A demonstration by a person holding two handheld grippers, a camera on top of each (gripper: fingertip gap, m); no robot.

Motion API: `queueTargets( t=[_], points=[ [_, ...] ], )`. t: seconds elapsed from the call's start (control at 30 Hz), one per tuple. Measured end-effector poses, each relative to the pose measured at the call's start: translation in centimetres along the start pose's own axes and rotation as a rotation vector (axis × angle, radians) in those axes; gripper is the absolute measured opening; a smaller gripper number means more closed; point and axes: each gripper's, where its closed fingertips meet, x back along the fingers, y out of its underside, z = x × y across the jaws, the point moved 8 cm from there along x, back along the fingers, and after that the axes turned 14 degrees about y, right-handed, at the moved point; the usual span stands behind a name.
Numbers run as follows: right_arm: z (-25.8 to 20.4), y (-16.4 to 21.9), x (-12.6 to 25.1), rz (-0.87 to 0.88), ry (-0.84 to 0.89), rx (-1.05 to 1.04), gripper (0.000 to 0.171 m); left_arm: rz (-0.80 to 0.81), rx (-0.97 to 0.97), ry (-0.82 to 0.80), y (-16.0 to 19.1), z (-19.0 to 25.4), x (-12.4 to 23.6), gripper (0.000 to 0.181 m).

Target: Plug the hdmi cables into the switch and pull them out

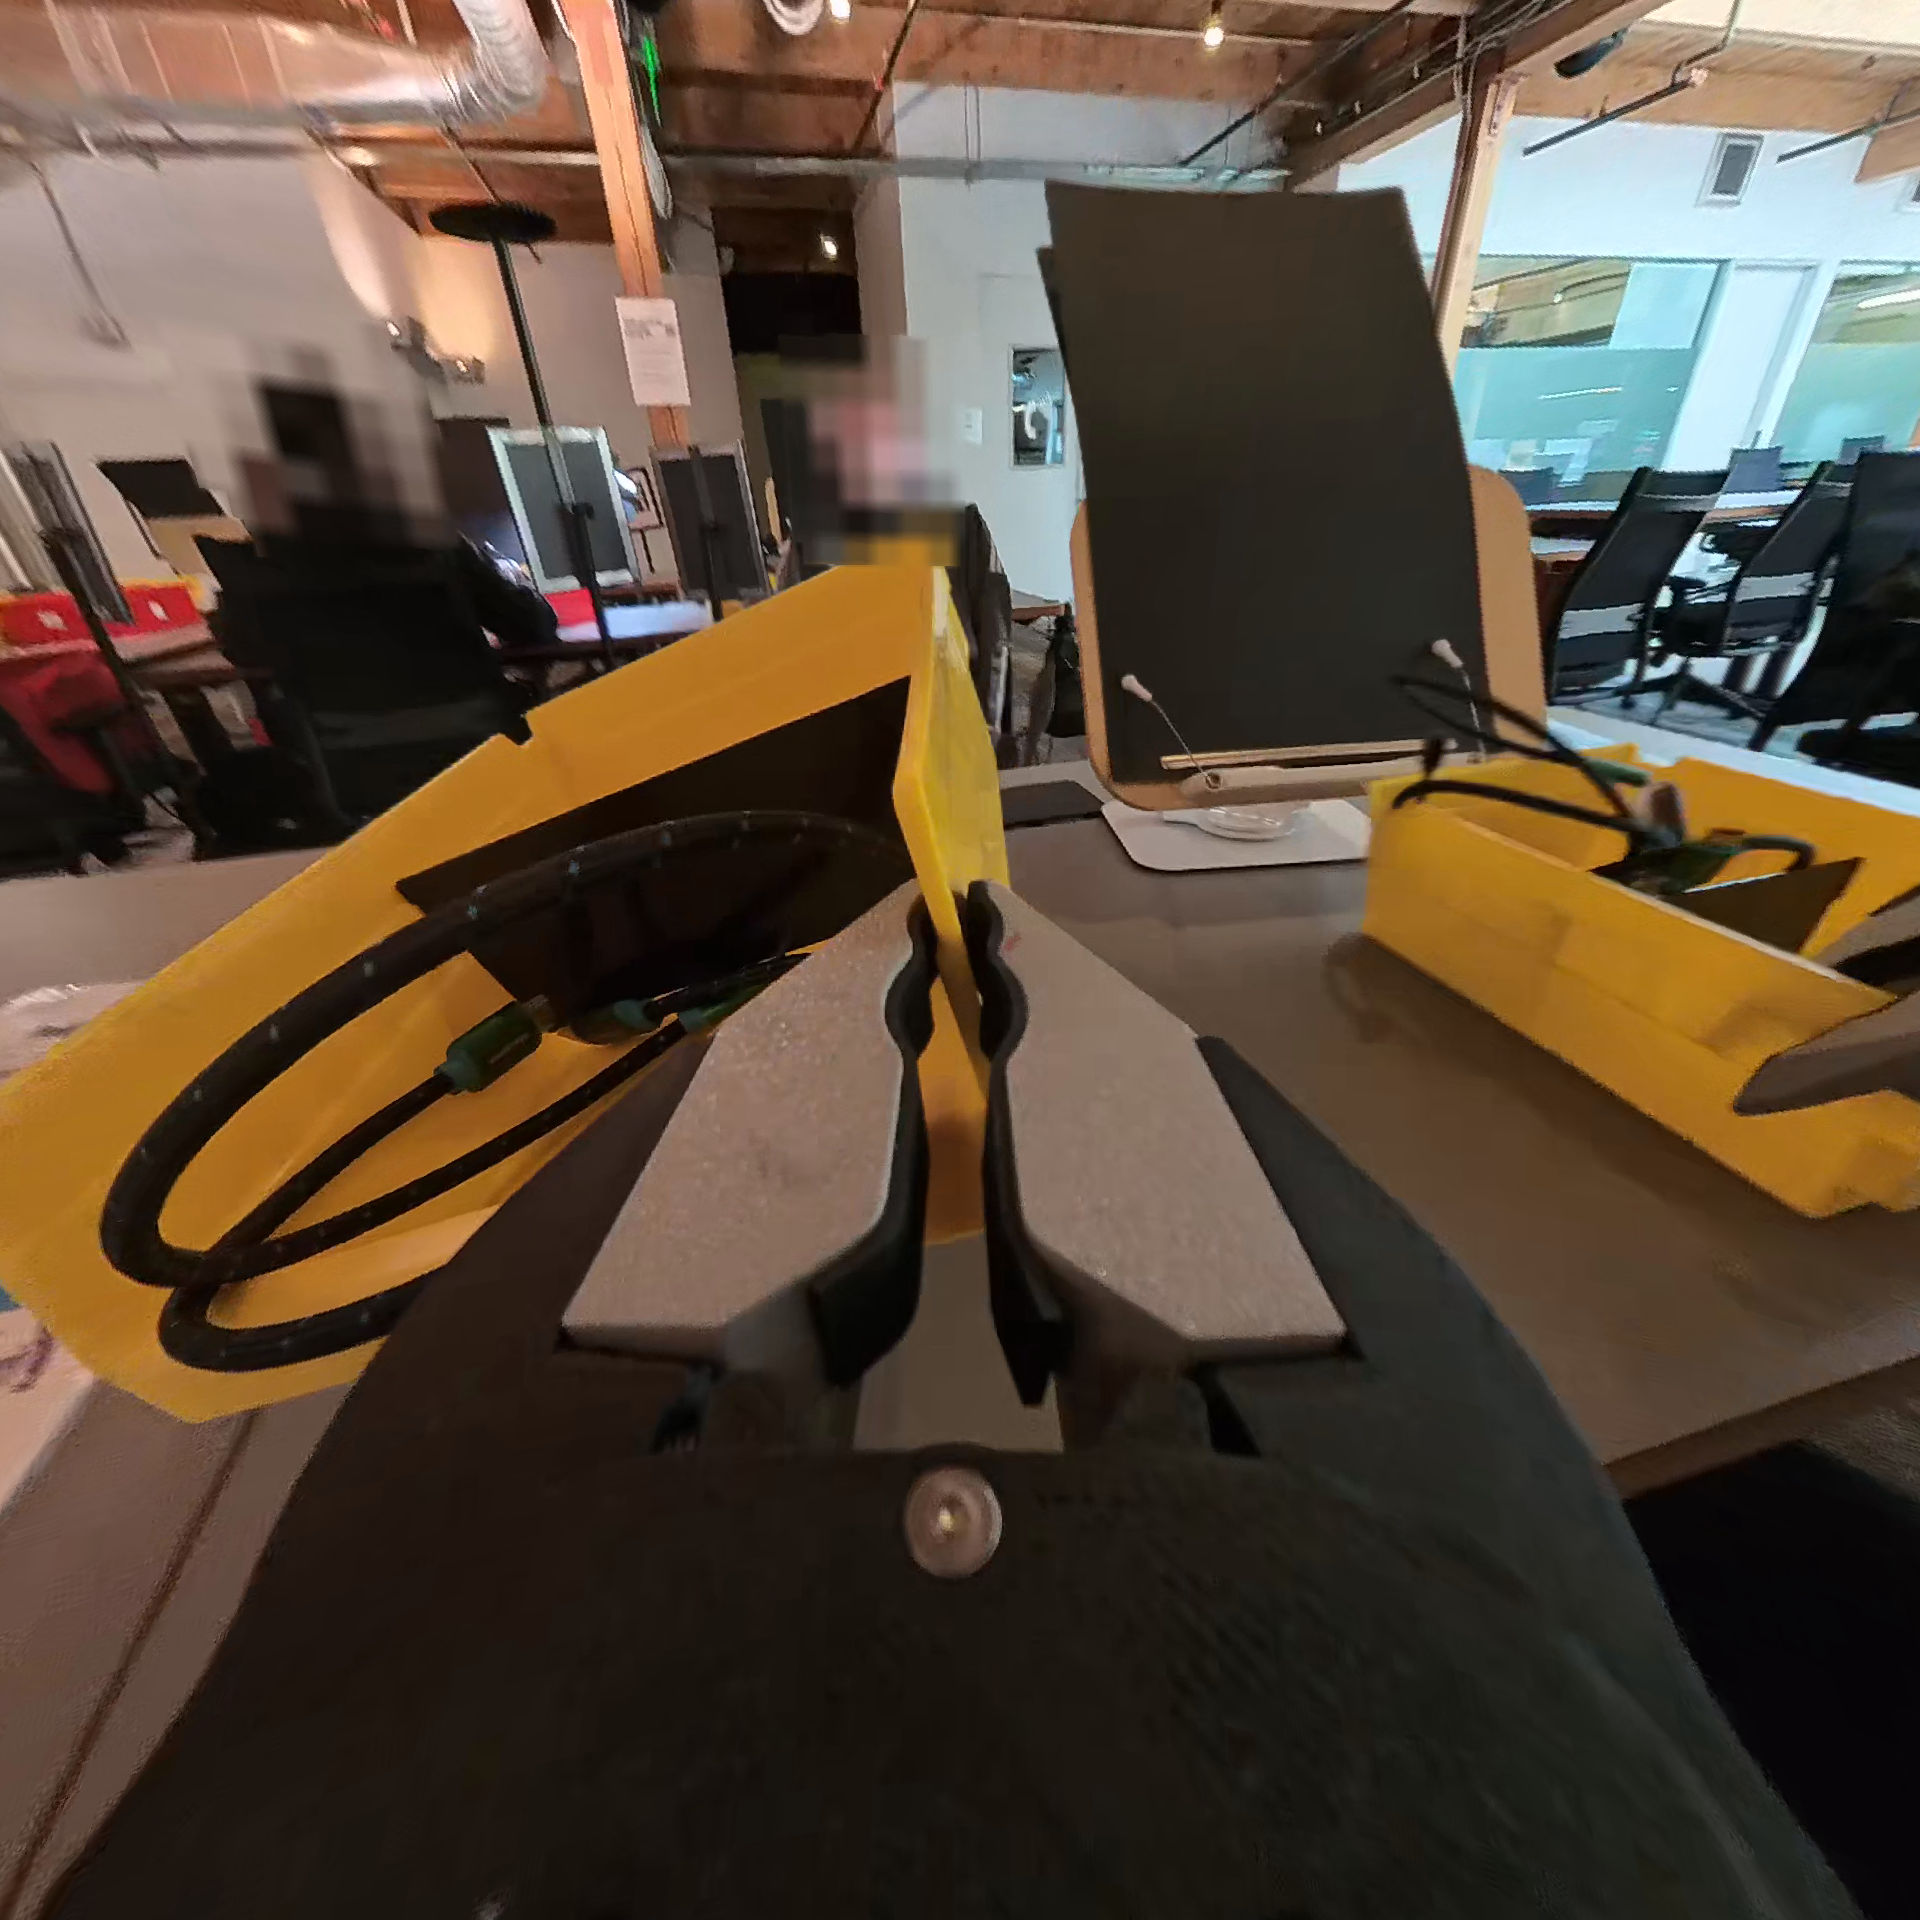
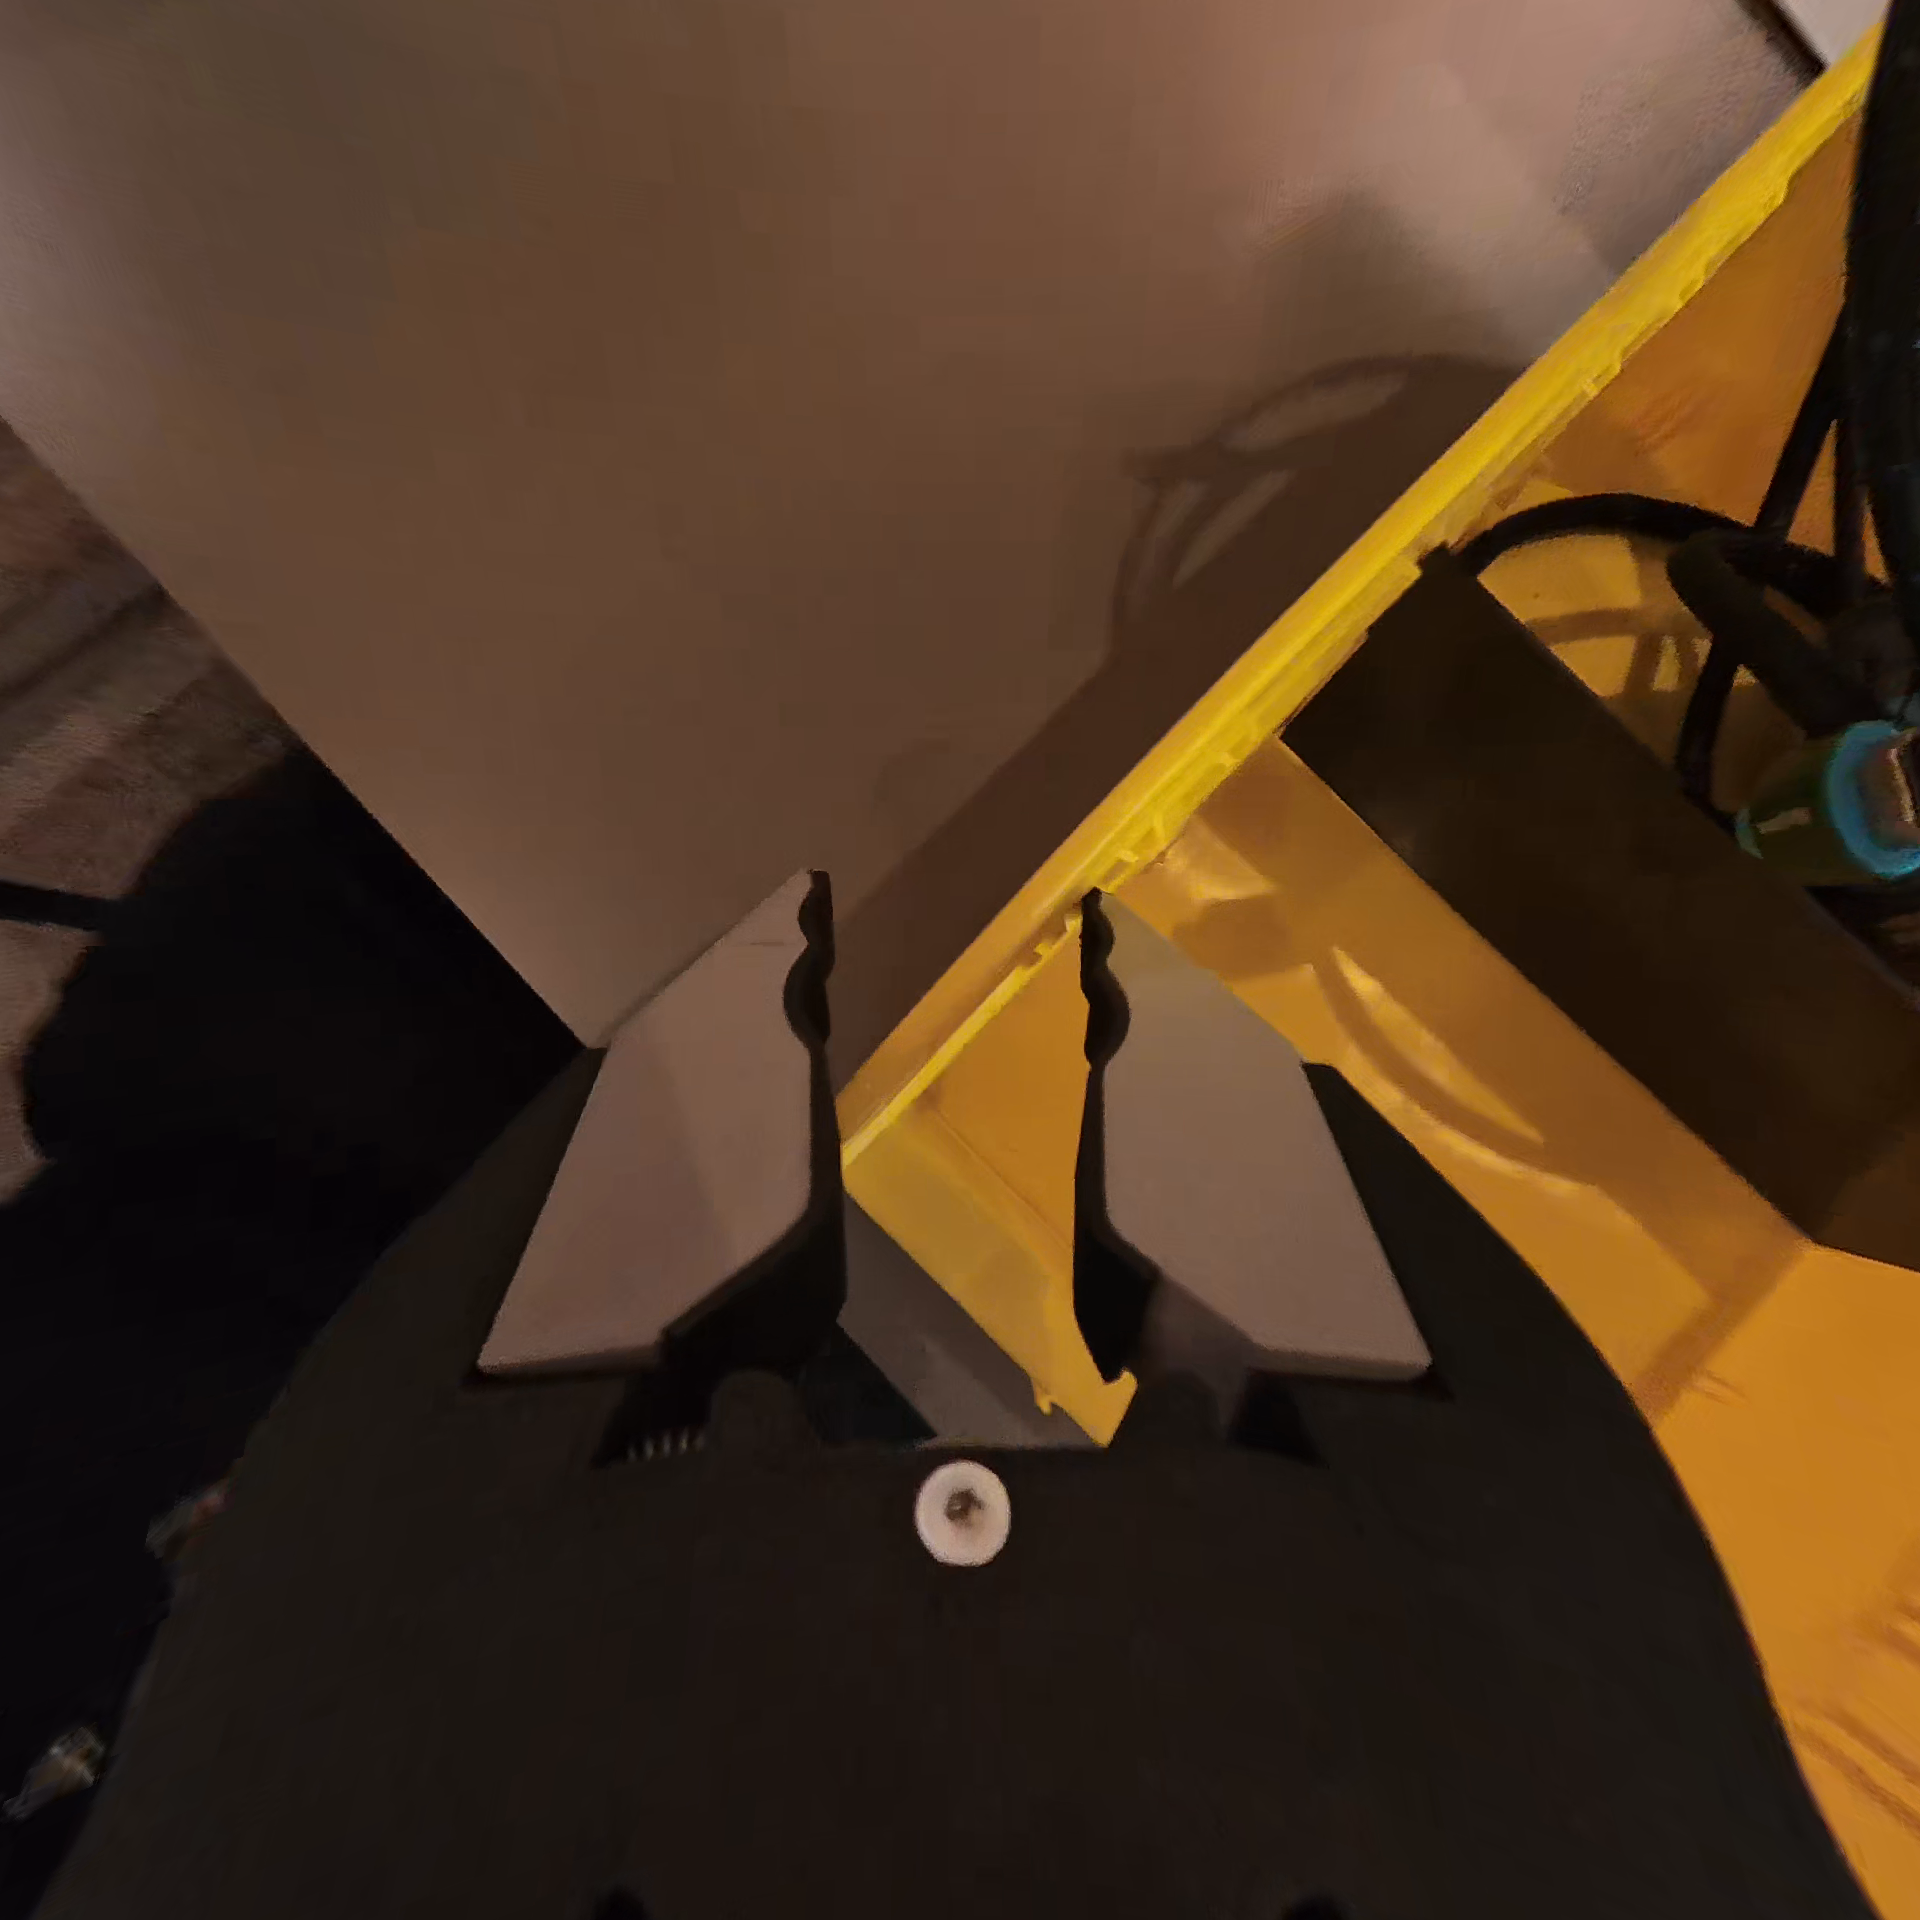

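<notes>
In the left wrist view my left gripper [image 1: 951,904] is shut on the side wall of a yellow tray [image 1: 644,727] and holds it tilted. Inside lie a coiled black braided hdmi cable [image 1: 312,1091] with a green plug [image 1: 499,1049] and a black box-like piece [image 1: 675,904]. A second yellow tray [image 1: 1538,956] with cables stands to the right, my right gripper [image 1: 1860,997] at its near end. In the right wrist view my right gripper [image 2: 951,894] is closed on that tray's corner wall [image 2: 1299,665]. A black block [image 2: 1507,831], a cable [image 2: 1766,623] and a green plug [image 2: 1860,821] lie inside.
The trays are on a grey-brown table [image 1: 1351,1195]. A black board on a wooden stand [image 1: 1247,499] stands at the back. Office chairs [image 1: 1714,582] and a seated person are beyond. In the right wrist view the table's edge runs at the left, with dark floor below it. The grippers' ends are close to 35 centimetres from one another.
</notes>
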Motion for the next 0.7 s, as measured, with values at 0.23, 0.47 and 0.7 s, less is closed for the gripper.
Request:
queueTargets(
  t=[0.23,0.47,0.7],
  points=[
    [-11.9,-8.8,-2.8,0.176,-0.222,0.115,0.040,0.089,-0.066,-0.057,-2.5,0.8,2.4,0.001],
    [-12.3,-5.4,4.3,0.356,-0.351,0.235,0.044,0.142,-0.147,0.005,-4.8,4.0,3.3,0.001],
    [-0.5,-0.9,14.8,0.537,-0.145,0.179,0.034,0.115,-0.289,0.249,-5.4,13.5,-0.6,0.001]
  ],
)
